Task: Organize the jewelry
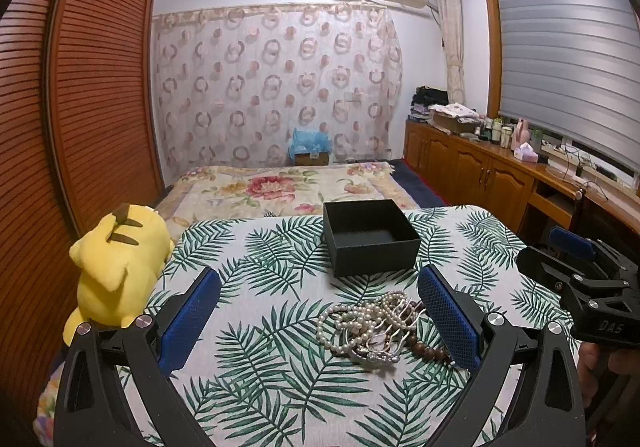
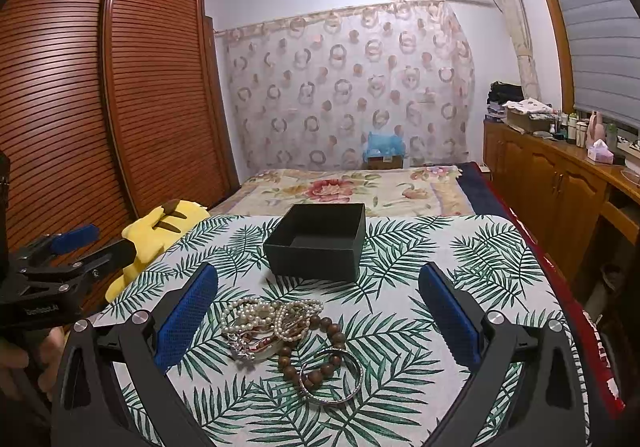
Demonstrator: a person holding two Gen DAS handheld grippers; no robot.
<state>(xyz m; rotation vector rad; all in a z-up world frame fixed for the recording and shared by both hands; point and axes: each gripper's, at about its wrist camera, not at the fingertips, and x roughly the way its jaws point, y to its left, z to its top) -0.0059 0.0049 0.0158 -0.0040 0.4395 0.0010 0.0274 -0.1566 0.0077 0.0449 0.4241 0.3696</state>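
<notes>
A pile of jewelry lies on the palm-leaf cloth: pearl strands, a brown wooden bead bracelet and silver pieces. In the right wrist view the pile shows with the wooden bead bracelet and a silver bangle nearest. An open, empty black box stands just behind the pile. My left gripper is open and empty, above and short of the pile. My right gripper is open and empty, also over the pile. Each gripper shows at the edge of the other's view.
A yellow plush toy lies at the left edge of the cloth-covered surface. A flowered bed lies beyond, a wooden wardrobe at left, and a cluttered wooden sideboard at right.
</notes>
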